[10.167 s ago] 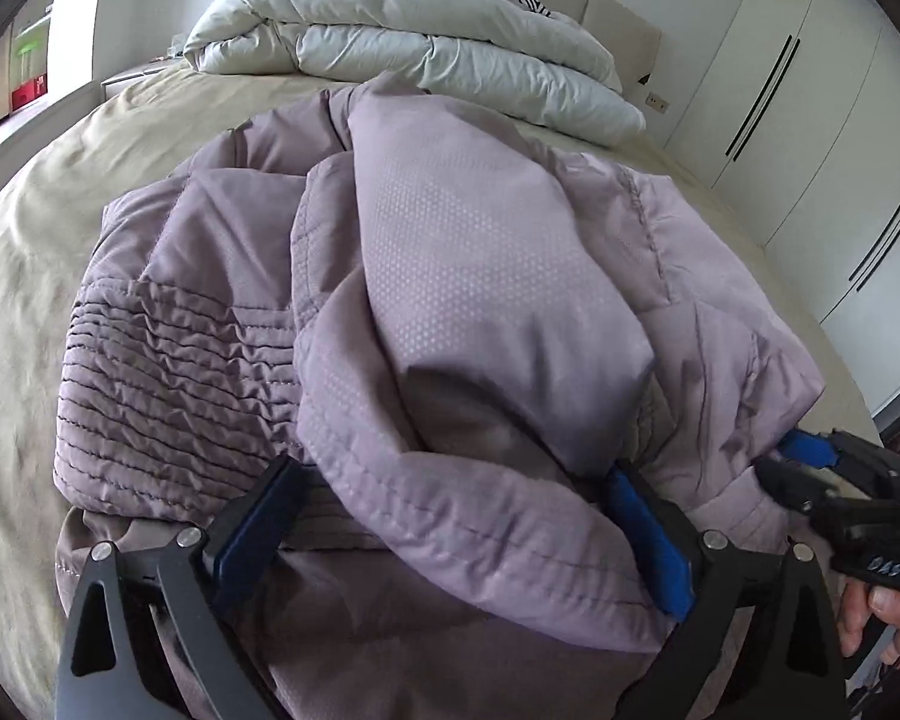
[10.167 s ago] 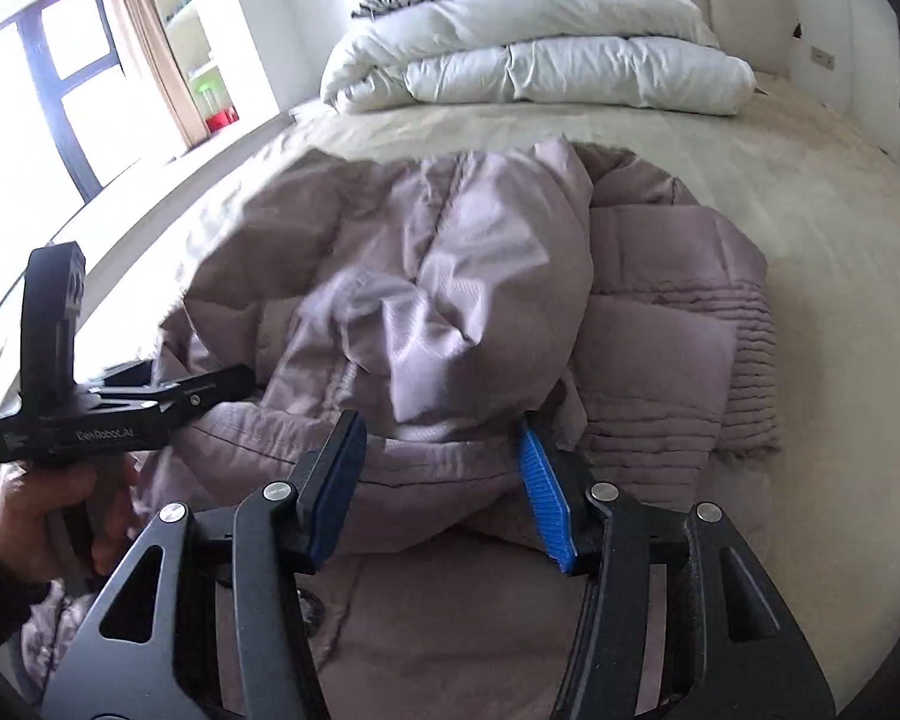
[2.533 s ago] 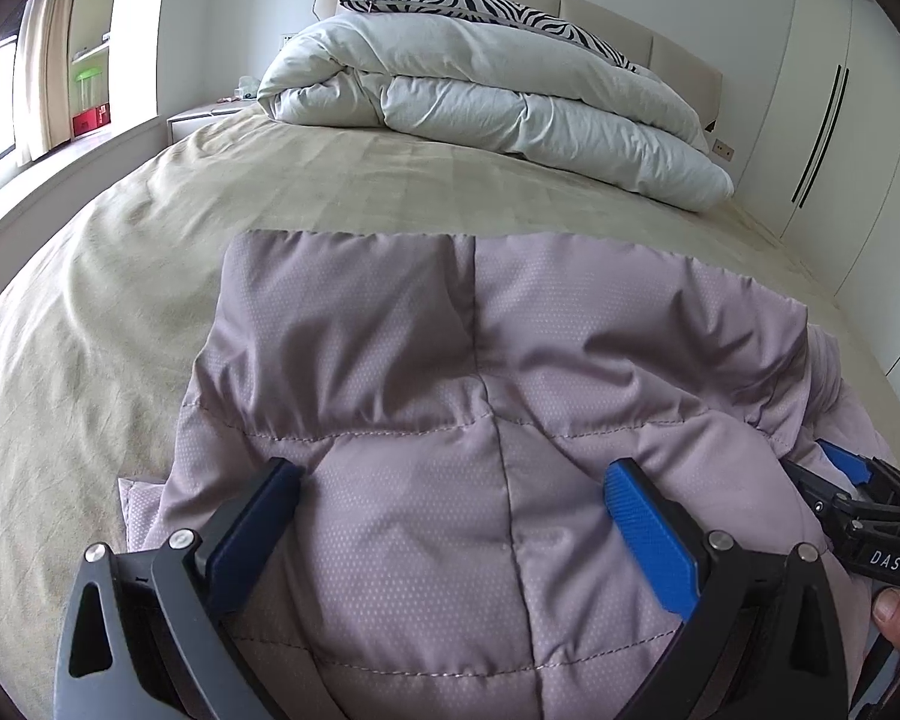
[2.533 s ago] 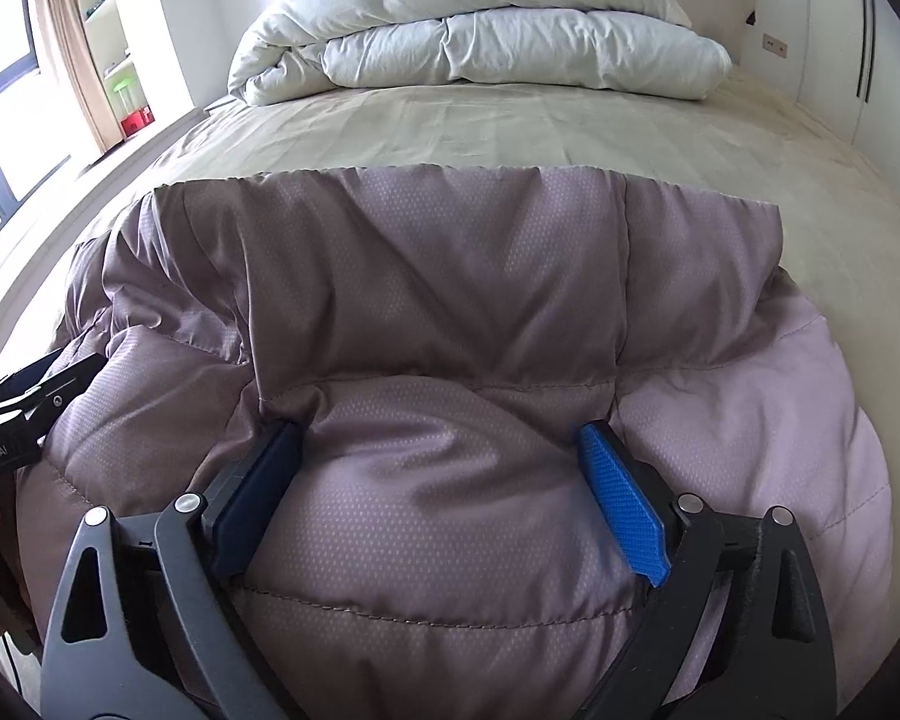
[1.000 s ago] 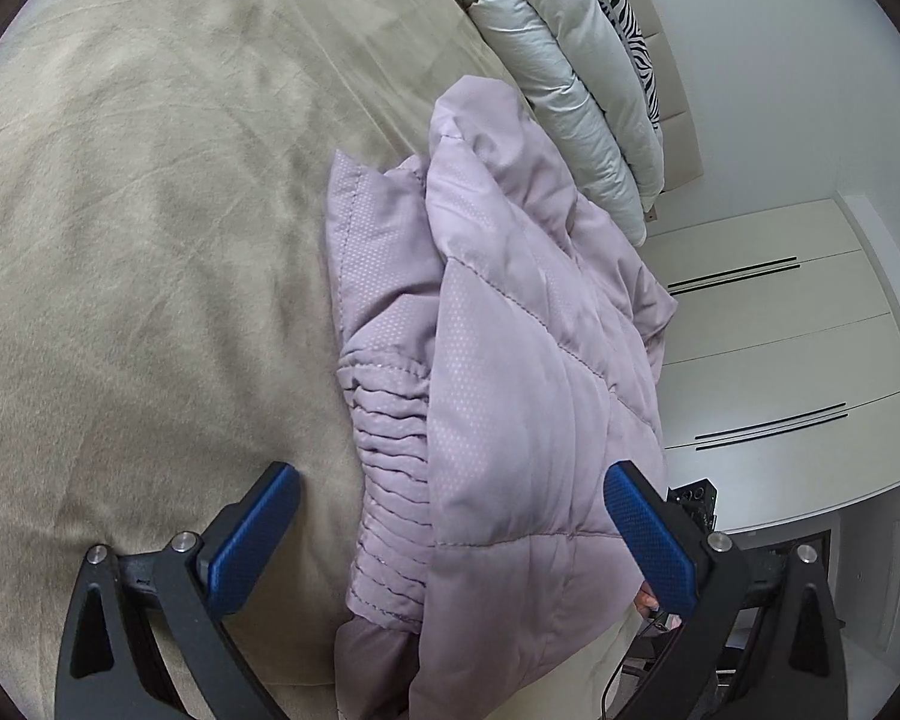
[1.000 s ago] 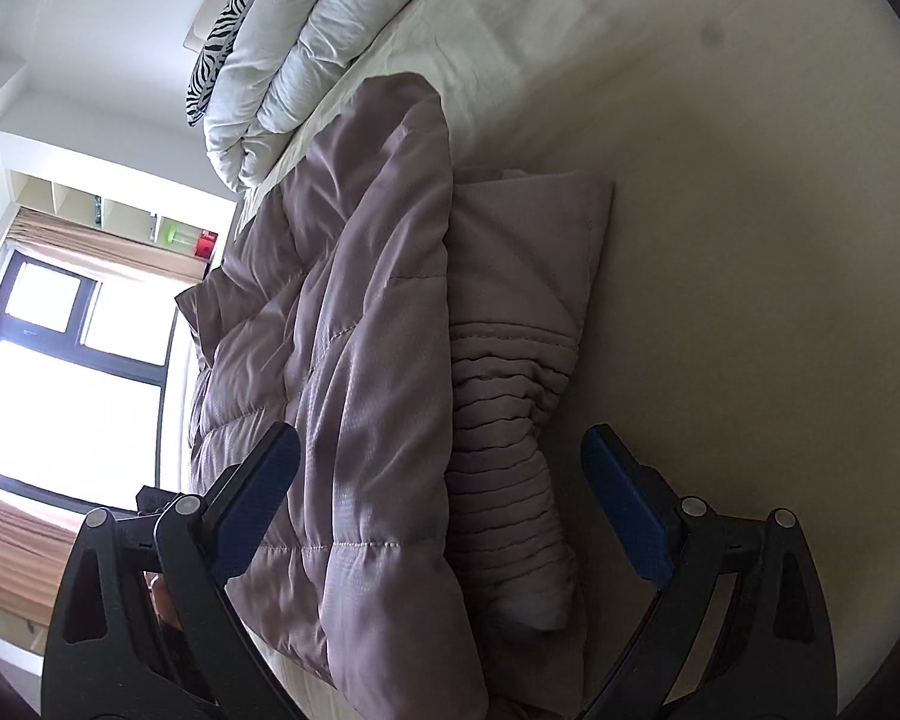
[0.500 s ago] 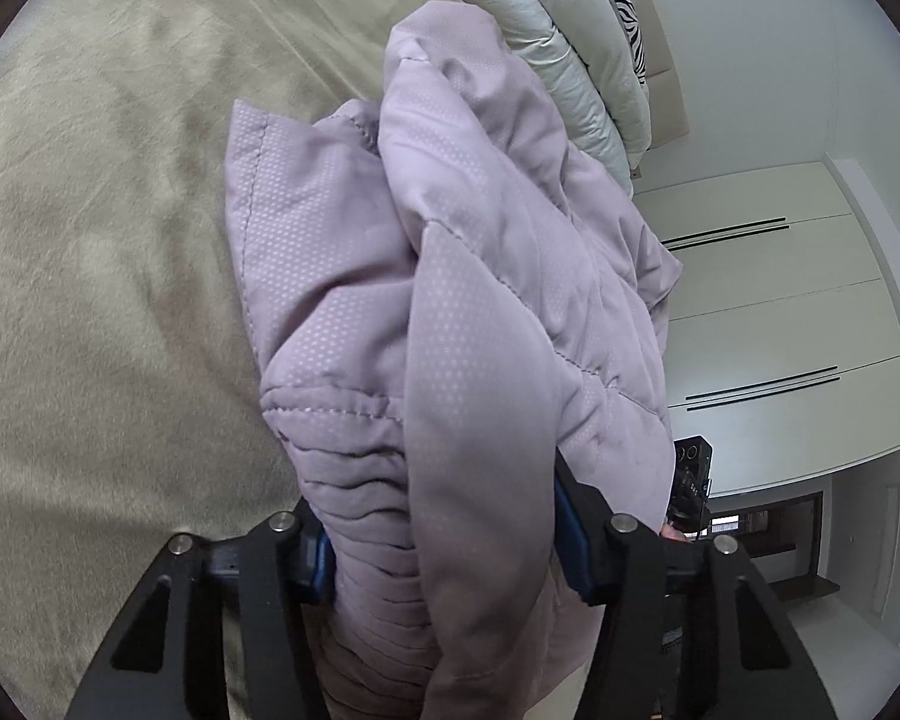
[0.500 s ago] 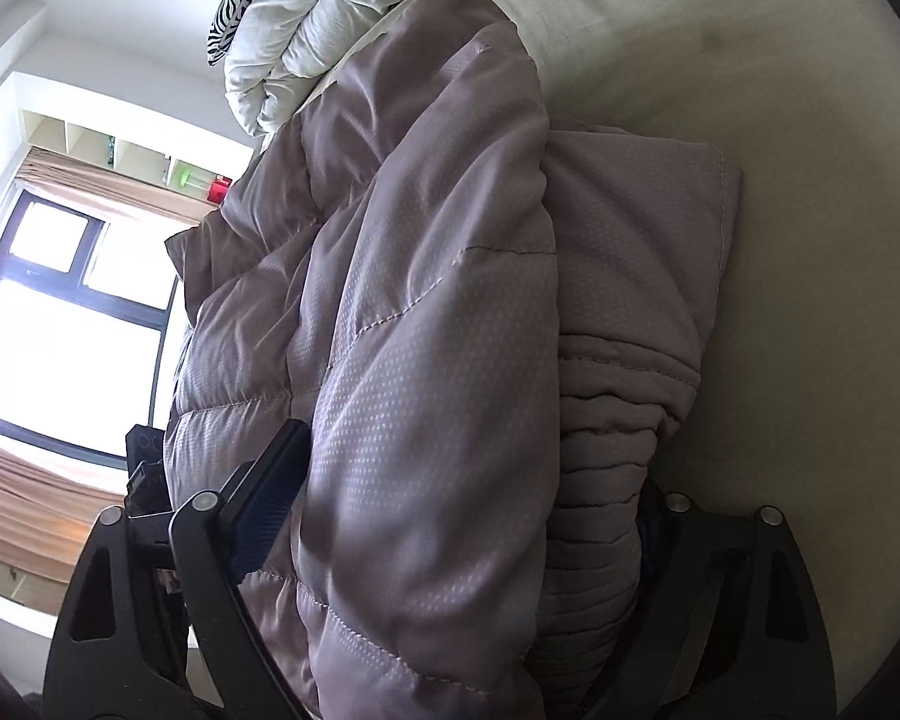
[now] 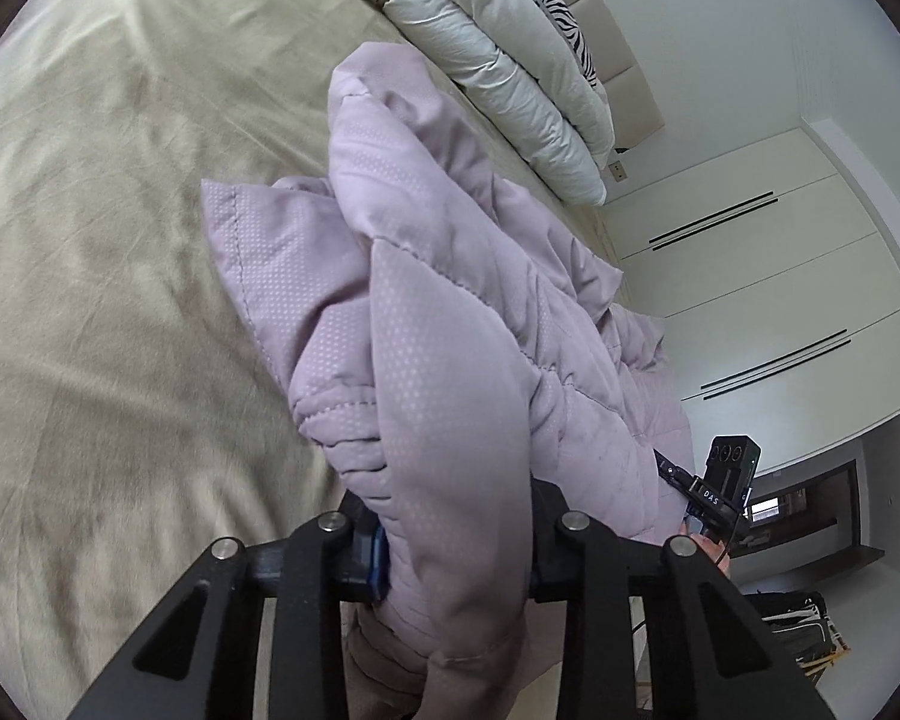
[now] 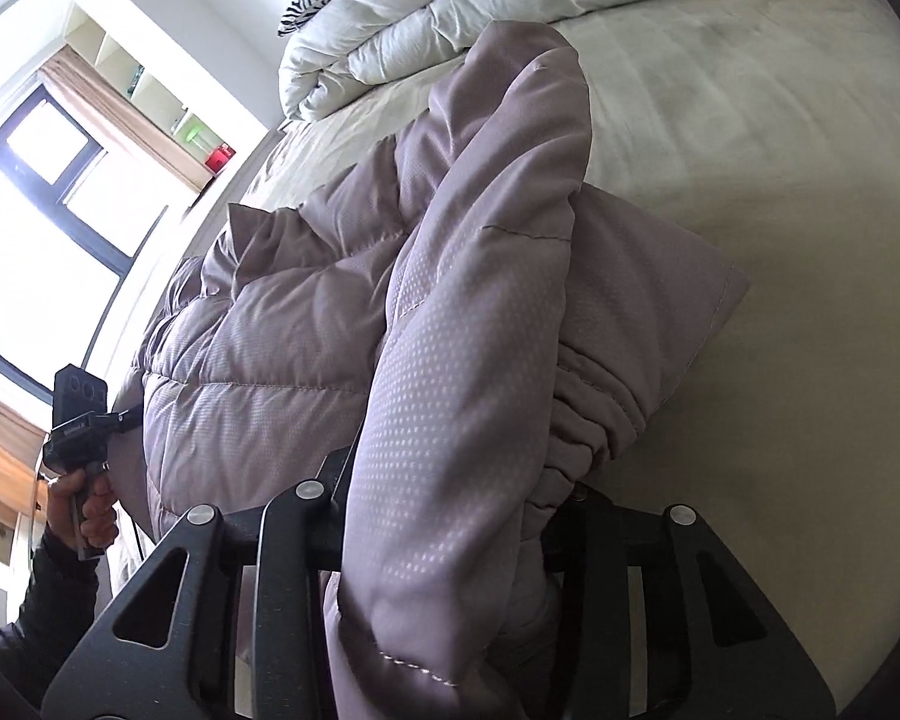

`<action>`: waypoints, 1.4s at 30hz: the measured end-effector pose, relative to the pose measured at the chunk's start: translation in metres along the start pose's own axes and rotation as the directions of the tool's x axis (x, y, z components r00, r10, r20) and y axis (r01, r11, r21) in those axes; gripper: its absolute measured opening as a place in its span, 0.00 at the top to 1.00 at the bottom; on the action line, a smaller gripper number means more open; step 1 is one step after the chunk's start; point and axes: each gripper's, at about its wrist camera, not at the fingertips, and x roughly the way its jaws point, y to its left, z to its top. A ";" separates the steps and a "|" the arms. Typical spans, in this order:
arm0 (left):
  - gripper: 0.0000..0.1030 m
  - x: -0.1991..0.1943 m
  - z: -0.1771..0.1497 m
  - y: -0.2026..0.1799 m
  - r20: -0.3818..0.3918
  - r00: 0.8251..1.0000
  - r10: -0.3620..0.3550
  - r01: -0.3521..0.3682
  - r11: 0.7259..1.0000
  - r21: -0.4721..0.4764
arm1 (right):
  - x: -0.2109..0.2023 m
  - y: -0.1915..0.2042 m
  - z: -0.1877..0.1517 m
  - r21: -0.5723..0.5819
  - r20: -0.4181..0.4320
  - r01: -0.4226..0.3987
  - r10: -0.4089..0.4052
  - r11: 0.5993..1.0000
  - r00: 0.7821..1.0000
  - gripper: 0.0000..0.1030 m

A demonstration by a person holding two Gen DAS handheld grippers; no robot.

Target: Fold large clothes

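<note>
one jacket [image 9: 450, 360], two tools, one duvet [image 9: 510, 42]

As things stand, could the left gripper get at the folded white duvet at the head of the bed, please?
Probably not: the left gripper is shut on the lilac jacket, whose bulk lies between it and the duvet further up the bed.
</note>
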 end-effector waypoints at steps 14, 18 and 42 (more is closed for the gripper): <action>0.63 -0.071 -0.100 0.033 -0.029 1.000 0.007 -0.008 0.999 -0.036 | -0.032 0.056 -0.100 0.008 -0.028 -0.088 0.088 0.996 0.996 0.67; 0.49 -0.058 -0.106 0.055 -0.012 1.000 0.004 -0.005 0.996 -0.088 | -0.007 0.025 -0.116 0.107 -0.041 -0.055 0.060 0.993 0.997 0.54; 0.00 -0.171 -0.205 -0.166 0.756 0.464 0.462 -0.816 0.555 0.162 | -0.179 0.182 -0.191 -0.094 0.618 0.634 -0.455 0.767 0.641 0.00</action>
